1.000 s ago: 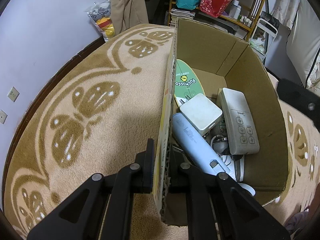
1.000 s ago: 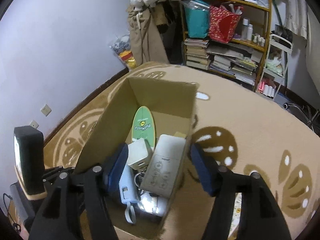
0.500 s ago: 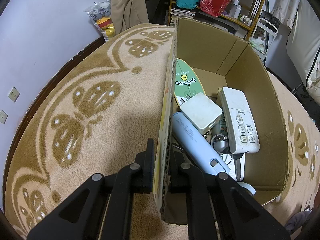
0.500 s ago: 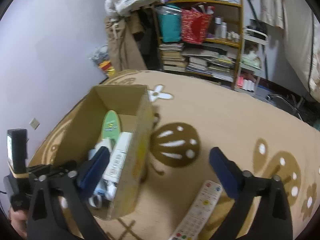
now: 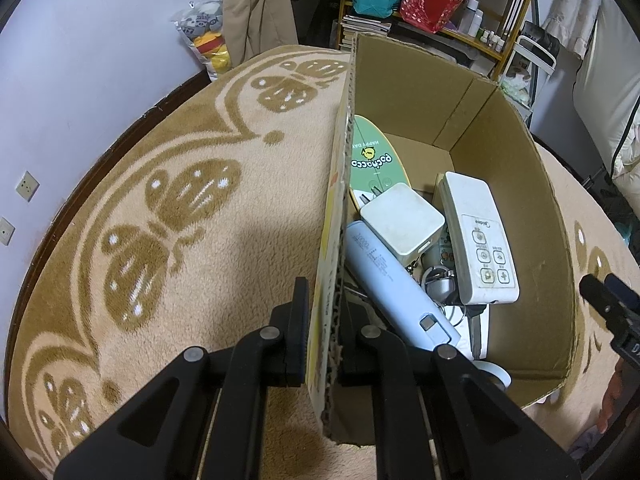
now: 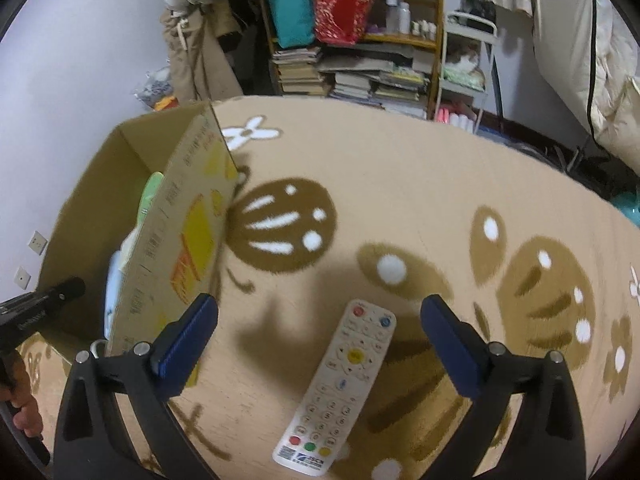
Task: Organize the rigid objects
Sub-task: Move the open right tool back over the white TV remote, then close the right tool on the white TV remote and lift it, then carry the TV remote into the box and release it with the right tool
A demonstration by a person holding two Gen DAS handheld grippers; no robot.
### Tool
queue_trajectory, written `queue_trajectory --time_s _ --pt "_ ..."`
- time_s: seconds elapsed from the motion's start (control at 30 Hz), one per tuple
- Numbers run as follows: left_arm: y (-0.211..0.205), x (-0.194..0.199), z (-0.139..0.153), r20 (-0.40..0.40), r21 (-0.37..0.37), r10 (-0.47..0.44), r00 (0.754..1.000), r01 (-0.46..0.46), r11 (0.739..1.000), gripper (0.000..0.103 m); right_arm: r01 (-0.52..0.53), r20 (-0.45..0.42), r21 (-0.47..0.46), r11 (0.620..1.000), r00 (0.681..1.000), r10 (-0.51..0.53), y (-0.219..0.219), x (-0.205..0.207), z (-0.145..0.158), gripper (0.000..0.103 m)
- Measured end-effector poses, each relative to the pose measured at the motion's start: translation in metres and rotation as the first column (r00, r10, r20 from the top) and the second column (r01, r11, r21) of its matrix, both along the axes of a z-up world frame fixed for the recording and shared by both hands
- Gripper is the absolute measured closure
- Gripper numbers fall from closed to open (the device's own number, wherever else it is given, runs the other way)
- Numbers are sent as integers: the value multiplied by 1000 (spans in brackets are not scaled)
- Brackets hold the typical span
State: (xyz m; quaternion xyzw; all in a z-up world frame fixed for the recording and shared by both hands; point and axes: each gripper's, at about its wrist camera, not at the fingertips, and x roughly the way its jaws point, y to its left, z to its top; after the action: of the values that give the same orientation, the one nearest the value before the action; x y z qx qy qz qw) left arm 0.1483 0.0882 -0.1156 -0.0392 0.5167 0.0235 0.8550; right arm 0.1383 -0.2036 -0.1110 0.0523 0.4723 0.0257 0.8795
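Note:
My left gripper (image 5: 325,312) is shut on the near left wall of the open cardboard box (image 5: 516,184), one finger outside, one inside. In the box lie a white remote (image 5: 478,236), a white charger block (image 5: 402,224), a light blue power bank (image 5: 394,286), a green Pochacco board (image 5: 370,160) and small bits under them. My right gripper (image 6: 318,322) is open wide and empty, above a white TV remote (image 6: 340,384) that lies on the carpet to the right of the box (image 6: 176,248).
The beige carpet (image 6: 400,184) with brown patterns spreads around. A shelf (image 6: 360,52) with books and bags stands at the back. A plush-toy bag (image 5: 206,36) leans on the left wall. The right gripper's tip shows in the left wrist view (image 5: 612,304).
My right gripper has swung from over the box to the right and down, over the white TV remote on the carpet. The left gripper keeps its hold on the box wall.

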Motion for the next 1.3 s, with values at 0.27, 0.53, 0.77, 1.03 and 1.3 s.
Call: queue_trajectory --time_s 0.27,0.53,0.77,1.03,1.3 --pt "0 -1 0 0 3 -1 1000 1 1000 93 56 -73 -1 998 996 -56 -16 -1 -27 0" --pt "0 -1 -1 -1 5 -2 1000 2 1000 93 103 -163 49 993 982 -94 -30 2 -48 5" --pt "-1 -1 -1 -1 4 -2 1000 2 1000 93 115 -259 55 992 961 -97 -30 1 -69 25" --pt "-2 -2 -1 -1 21 -3 1000 3 1000 93 87 -202 12 996 976 -82 -16 -7 -67 56" --pt "-3 -2 0 -2 23 -4 1000 4 1000 93 76 -151 29 997 986 -70 -15 -5 -53 58"
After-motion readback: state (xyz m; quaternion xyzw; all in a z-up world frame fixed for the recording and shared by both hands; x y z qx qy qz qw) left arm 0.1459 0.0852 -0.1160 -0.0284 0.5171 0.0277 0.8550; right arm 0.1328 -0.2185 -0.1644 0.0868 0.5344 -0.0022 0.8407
